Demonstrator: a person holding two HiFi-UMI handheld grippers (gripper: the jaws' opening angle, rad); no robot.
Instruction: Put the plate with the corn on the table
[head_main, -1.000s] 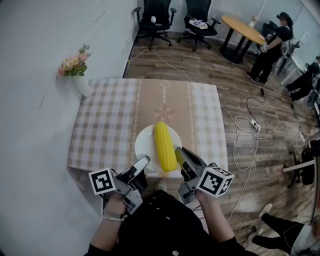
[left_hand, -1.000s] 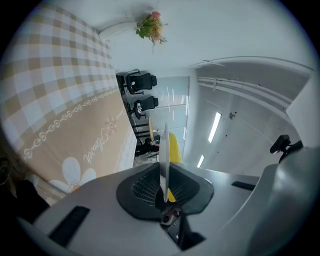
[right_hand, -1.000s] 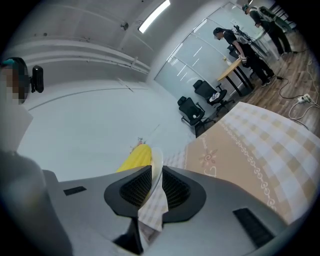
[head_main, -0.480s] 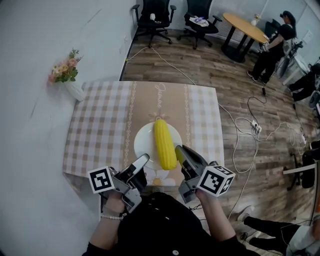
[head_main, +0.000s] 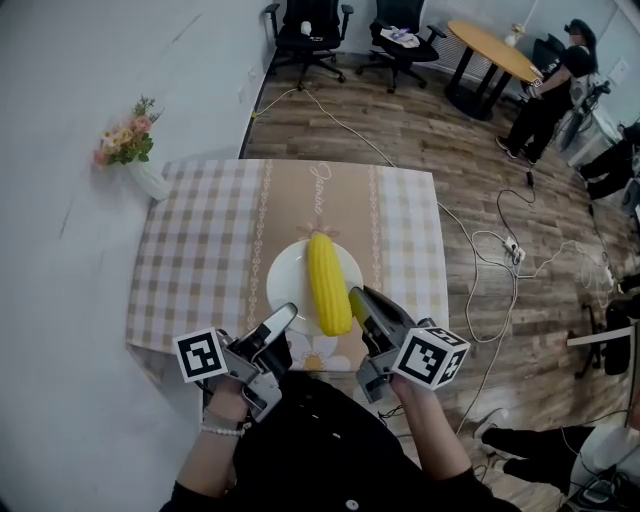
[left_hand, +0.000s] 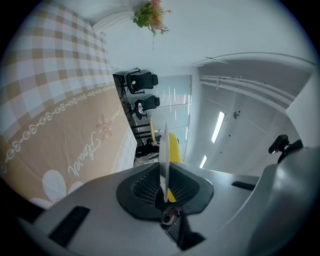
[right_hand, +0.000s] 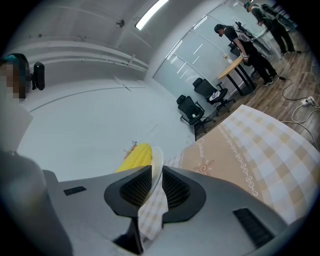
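A white plate (head_main: 288, 285) with a yellow corn cob (head_main: 326, 295) on it is over the near half of the checked tablecloth (head_main: 200, 250). My left gripper (head_main: 281, 342) is shut on the plate's near-left rim. My right gripper (head_main: 358, 303) is shut on its near-right rim. In the left gripper view the plate (left_hand: 163, 150) stands edge-on between the jaws of the left gripper (left_hand: 164, 187), with the corn (left_hand: 173, 147) behind it. In the right gripper view the rim (right_hand: 156, 160) sits in the right gripper (right_hand: 156, 187), next to the corn (right_hand: 134, 156). Whether the plate touches the cloth is unclear.
A vase of flowers (head_main: 135, 150) stands at the table's far left corner by the wall. Beyond the table are office chairs (head_main: 305, 30), a round wooden table (head_main: 490, 55) and a standing person (head_main: 555, 80). Cables (head_main: 500, 250) lie on the floor to the right.
Both grippers have carried the plate a little farther in over the table from its near edge. The grip on the rim is unchanged.
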